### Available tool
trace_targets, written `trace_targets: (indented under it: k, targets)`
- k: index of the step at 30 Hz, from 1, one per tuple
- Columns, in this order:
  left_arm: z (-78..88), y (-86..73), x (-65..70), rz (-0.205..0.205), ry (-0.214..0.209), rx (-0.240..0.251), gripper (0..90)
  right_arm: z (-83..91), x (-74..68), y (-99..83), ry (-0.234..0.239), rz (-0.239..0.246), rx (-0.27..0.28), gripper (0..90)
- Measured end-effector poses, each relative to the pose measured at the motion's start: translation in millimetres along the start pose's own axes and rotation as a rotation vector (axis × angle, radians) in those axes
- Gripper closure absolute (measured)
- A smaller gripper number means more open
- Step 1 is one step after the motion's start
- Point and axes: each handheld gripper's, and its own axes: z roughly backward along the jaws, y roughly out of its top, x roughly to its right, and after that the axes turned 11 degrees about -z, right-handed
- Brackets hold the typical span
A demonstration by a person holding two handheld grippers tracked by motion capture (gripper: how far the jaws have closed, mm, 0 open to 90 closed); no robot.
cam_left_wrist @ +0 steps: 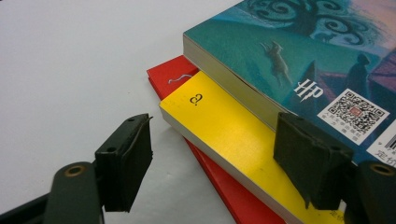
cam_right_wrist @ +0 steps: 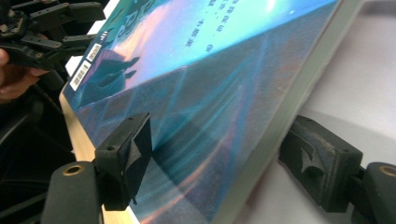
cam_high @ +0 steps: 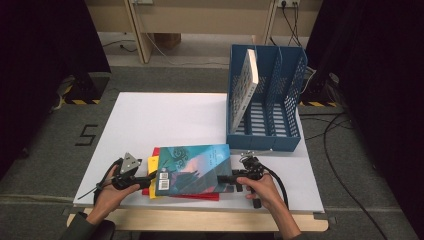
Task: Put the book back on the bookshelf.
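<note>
A teal paperback (cam_high: 192, 169) lies on top of a small stack at the near edge of the white table (cam_high: 165, 117), with a yellow book (cam_high: 153, 165) and a red book (cam_high: 200, 196) under it. In the left gripper view the yellow book's (cam_left_wrist: 224, 133) corner juts out from beneath the teal cover (cam_left_wrist: 289, 51), and the red one (cam_left_wrist: 173, 74) pokes out lower still.

The right gripper (cam_high: 231, 178) has the teal paperback's right edge between its jaws, one pad over the cover and the other below the page block; in the right gripper view (cam_right_wrist: 212, 154) that side looks lifted off the table, and the pads sit at the book's faces, gripping it.

The left gripper (cam_high: 150, 177) sits at the stack's left end with its jaws parted to a middling width; in its own view (cam_left_wrist: 212, 161) one pad hangs over bare table and the other overlaps the teal cover by the QR code, pressing on nothing.

Beyond the stack, well apart, a blue file rack (cam_high: 267, 100) stands at the table's far right, and a pale patterned book (cam_high: 244, 87) leans tilted in its leftmost compartment.
</note>
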Motion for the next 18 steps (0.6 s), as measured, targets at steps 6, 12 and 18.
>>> trace_targets:
  k: [6,12,18]
  targets:
    - [0.2,0.3,0.3,0.006,-0.013,-0.001,29.9,2.5,-6.6,1.8,-0.022,0.023,0.015,32.7]
    - [-1.6,2.7,4.6,0.009,-0.032,0.01,41.7,17.6,-20.4,9.1,-0.019,0.068,0.082,35.2]
    - [-7.0,10.6,16.5,-0.027,-0.024,0.013,45.5,47.7,-57.9,38.8,-0.016,0.148,0.137,43.6]
